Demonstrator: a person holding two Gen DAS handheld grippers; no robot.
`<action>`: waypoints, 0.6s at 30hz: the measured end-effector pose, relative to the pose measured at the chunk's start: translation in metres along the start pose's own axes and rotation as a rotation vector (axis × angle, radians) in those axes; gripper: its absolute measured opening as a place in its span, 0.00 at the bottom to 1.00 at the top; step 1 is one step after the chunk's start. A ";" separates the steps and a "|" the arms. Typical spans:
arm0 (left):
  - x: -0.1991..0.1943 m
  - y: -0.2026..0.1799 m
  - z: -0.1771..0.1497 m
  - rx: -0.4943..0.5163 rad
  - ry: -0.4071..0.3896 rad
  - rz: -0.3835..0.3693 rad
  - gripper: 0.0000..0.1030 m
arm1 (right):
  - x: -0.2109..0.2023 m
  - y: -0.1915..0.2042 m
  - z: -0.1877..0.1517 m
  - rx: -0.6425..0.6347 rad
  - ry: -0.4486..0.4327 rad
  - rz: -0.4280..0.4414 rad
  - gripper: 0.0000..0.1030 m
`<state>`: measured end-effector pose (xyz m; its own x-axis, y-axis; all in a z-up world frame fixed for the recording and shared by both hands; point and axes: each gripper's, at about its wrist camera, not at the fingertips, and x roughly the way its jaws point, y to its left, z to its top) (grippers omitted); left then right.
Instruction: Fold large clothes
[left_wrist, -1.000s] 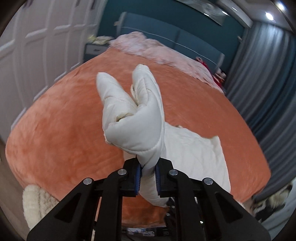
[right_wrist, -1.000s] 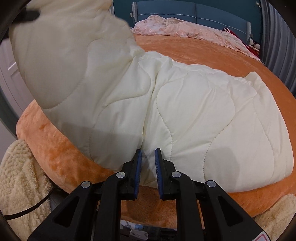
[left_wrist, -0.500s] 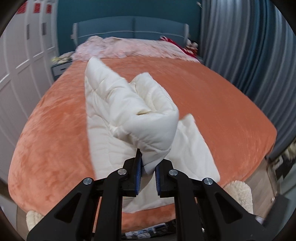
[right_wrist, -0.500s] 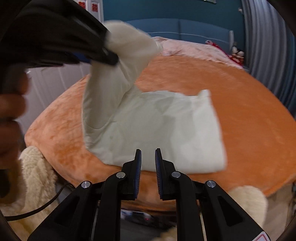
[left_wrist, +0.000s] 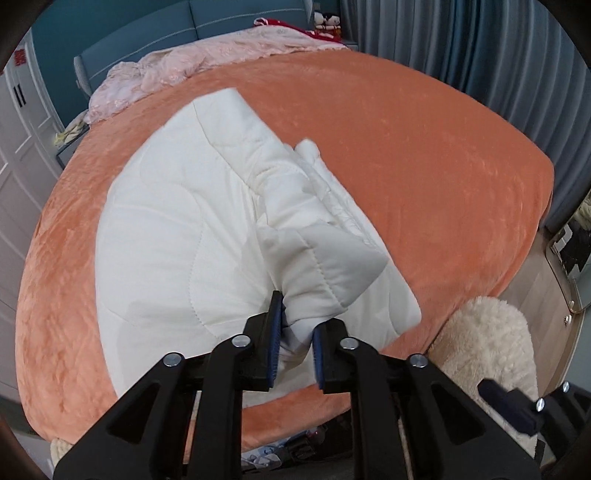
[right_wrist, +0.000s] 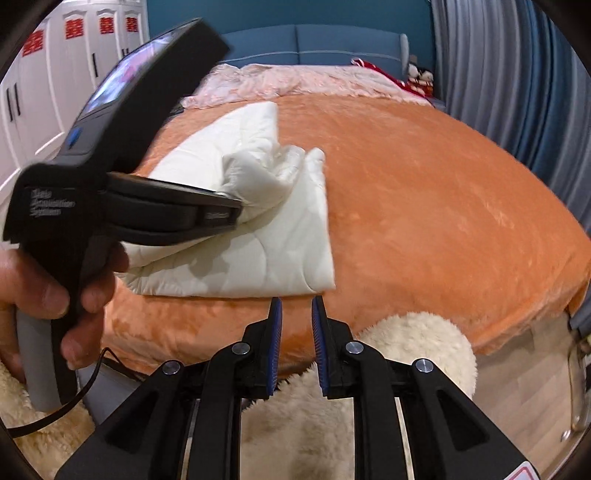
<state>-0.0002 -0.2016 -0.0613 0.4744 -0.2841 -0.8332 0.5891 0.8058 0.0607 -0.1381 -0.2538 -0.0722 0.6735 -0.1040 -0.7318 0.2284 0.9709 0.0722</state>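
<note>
Carried across and lowered since the earlier frames: quilted white garment (left_wrist: 177, 236), raised fold now draped over the flat half on the orange bed (left_wrist: 424, 155). Left hand-held gripper (left_wrist: 294, 334) narrow, jaws easing open, fold edge caught between them, seen side-on from the right wrist (right_wrist: 236, 212). Right hand-held gripper (right_wrist: 296, 332) narrow, opening, nothing between the jaws, hanging off the bed's near edge above a fleecy rug (right_wrist: 417, 343). Half-fold apparently almost laid; release and smoothing likely next.

Left gripper (right_wrist: 236, 212) body: white print "Data Acquisition System", blurred. Wardrobe doors (right_wrist: 74, 55): red double-happiness characters (囍). Nothing else legible.
</note>
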 end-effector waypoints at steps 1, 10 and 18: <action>-0.004 0.002 0.000 -0.010 -0.003 -0.001 0.19 | -0.001 -0.004 0.000 0.013 -0.001 0.000 0.17; -0.088 0.087 0.005 -0.283 -0.181 -0.021 0.67 | -0.017 -0.013 0.067 0.039 -0.136 0.102 0.52; -0.064 0.170 -0.017 -0.516 -0.064 0.092 0.66 | 0.028 0.028 0.120 -0.049 -0.103 0.154 0.56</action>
<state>0.0585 -0.0377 -0.0072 0.5576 -0.2183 -0.8009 0.1524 0.9753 -0.1597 -0.0283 -0.2552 -0.0090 0.7668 0.0279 -0.6413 0.0838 0.9861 0.1431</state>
